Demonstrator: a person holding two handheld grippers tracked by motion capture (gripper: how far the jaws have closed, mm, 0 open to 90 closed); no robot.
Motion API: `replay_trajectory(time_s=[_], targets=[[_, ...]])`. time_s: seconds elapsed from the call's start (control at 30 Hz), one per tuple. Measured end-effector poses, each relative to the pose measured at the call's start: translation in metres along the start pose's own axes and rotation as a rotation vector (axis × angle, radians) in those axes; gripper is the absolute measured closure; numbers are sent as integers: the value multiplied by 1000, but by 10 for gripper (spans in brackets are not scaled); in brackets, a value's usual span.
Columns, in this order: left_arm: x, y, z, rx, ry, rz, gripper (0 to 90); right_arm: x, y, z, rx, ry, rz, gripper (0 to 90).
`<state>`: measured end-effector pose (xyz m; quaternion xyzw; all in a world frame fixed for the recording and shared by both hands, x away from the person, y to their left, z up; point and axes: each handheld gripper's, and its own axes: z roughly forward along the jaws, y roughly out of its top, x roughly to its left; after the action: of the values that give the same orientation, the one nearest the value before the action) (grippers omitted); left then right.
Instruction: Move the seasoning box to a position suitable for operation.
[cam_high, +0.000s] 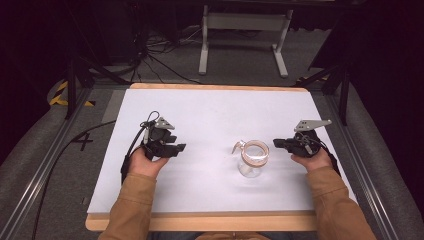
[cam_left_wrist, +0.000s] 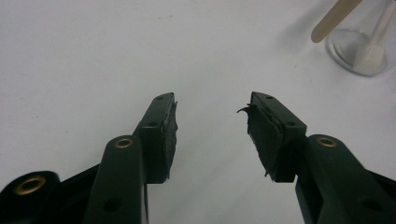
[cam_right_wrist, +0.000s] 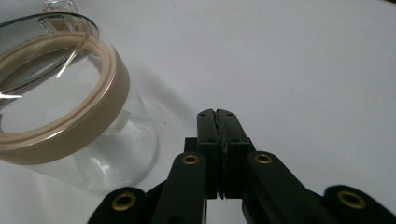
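A clear glass jar (cam_high: 252, 159) with a tan band around its rim stands right of the table's middle. My left gripper (cam_high: 179, 148) rests on the white sheet well to the jar's left, jaws open with nothing between them (cam_left_wrist: 212, 100). At the top right of the left gripper view, the jar's glass base (cam_left_wrist: 345, 58) shows with a tan strip (cam_left_wrist: 334, 18) and a white shape (cam_left_wrist: 370, 56) in it. My right gripper (cam_high: 276, 143) lies just right of the jar, apart from it, with its jaws shut on nothing (cam_right_wrist: 217, 114). In that gripper's view the jar (cam_right_wrist: 70, 112) looms at the left.
The white sheet (cam_high: 210, 107) covers a wooden tabletop (cam_high: 200, 221). Metal rails (cam_high: 47, 165) run along both sides. A white frame (cam_high: 240, 30) and cables (cam_high: 150, 55) stand on the floor beyond the far edge.
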<state>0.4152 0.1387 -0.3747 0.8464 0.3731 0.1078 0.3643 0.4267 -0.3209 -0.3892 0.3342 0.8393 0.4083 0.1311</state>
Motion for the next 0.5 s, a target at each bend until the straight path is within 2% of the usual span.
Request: replay_trajectory(time_s=[0.07, 0.17, 0.5], targets=[[0, 0, 0, 0, -2, 5, 522, 0, 0, 1, 1, -4, -2, 890], [-2, 1, 0, 0, -5, -16, 522, 1, 0, 3, 6, -6, -11, 891], [-3, 1, -1, -4, -7, -10, 521, 2, -1, 9, 12, 17, -15, 892]])
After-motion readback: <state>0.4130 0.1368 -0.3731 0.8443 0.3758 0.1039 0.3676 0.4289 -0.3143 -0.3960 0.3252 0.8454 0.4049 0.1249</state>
